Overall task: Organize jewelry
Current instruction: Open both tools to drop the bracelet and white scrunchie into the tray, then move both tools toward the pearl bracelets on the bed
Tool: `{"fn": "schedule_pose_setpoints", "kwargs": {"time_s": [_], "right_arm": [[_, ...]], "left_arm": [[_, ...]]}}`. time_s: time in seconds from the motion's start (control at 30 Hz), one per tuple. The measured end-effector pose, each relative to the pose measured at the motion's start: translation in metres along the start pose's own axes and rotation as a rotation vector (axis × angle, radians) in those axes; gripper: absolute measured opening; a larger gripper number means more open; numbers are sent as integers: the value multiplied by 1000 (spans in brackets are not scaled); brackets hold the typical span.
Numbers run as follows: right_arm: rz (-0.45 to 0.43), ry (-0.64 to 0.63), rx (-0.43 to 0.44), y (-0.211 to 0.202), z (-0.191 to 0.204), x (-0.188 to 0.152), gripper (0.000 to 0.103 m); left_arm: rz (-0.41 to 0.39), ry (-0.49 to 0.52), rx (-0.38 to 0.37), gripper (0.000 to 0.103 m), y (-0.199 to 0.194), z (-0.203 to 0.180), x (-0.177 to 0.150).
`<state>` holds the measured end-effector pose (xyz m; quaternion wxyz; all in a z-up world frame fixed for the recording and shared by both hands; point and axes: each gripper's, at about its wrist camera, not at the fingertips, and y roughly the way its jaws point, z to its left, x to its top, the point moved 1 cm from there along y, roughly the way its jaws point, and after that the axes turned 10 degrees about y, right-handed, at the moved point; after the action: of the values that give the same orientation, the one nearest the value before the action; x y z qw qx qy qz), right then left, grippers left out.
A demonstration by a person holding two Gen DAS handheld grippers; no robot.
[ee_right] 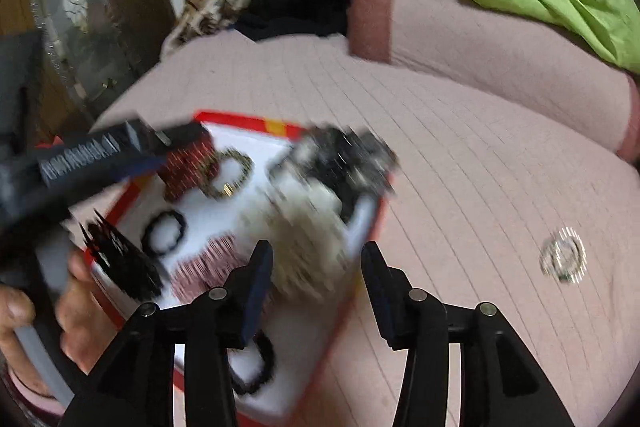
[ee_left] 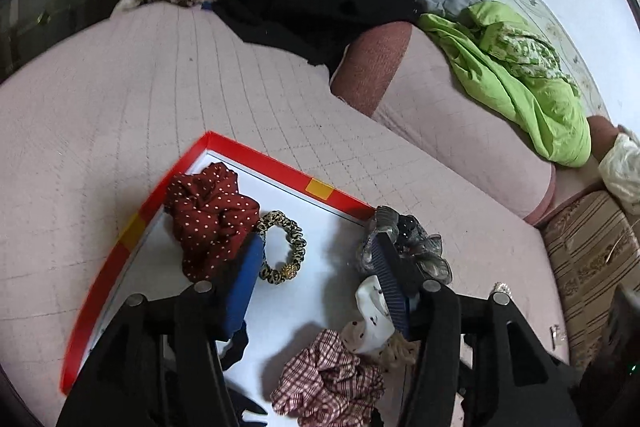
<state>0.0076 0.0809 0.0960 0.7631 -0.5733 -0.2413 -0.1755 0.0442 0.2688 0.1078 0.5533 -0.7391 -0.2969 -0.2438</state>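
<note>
Several hair ties are lying on a white tray [ee_left: 120,259] with a red rim, which is resting on a pink quilted bed [ee_left: 120,99]. The left gripper [ee_left: 316,267] is hovering over the tray with its jaws spread wide and nothing between them; the red dotted scrunchie [ee_left: 208,215] and leopard band [ee_left: 282,247] are sitting just beside its left finger, and a grey scrunchie [ee_left: 408,243] is lying at the right finger. The right gripper [ee_right: 316,263] is also standing apart and empty, near the tray's right edge.

A small ring-like piece [ee_right: 562,255] is lying on the bed well apart from the tray; motion blur is making it hard to identify, possibly a ring or earring.

Risk: closing the left jaws here could be catching two ties at once or nudging the grey scrunchie over the rim, since it is sitting at the edge. The soft bed could be tilting the tray under pressure.

The leopard band is lying flat, its long axis running away from the left camera.
</note>
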Motion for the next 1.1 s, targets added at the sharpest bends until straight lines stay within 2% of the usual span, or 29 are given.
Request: {"fn": "schedule_pose_setpoints", "kwargs": {"time_s": [0.13,0.2,0.4,0.63,0.7,0.73,0.77,0.87,0.97,1.1], "right_arm": [[87,13,-13,10,-11,-29,47],[105,10,-32,14,-10,-37,17],[115,36,-75,8,-10,-45,17],[110,32,-117,-7,-11,-59,17],[118,43,-94,-10,-16,-60,17],[126,57,-56,-13,-20,-60,17],[126,74,-31,-17,-24,-60,19],[96,119,2,-37,-42,-63,36],[62,142,-26,-57,-69,-68,38],[48,210,-75,-81,-129,-83,38]], "left_arm": [[-13,11,7,56,-9,-4,-6],[-13,24,18,56,-11,-7,-9],[-22,99,79,56,-16,-18,-14],[-32,133,87,56,-22,-28,-15],[-38,144,91,56,-25,-33,-16],[-42,150,95,56,-26,-35,-16],[-49,158,102,56,-28,-38,-17],[-61,178,118,56,-33,-49,-22],[-67,205,115,56,-41,-66,-31],[-60,248,70,56,-54,-101,-46]]}}
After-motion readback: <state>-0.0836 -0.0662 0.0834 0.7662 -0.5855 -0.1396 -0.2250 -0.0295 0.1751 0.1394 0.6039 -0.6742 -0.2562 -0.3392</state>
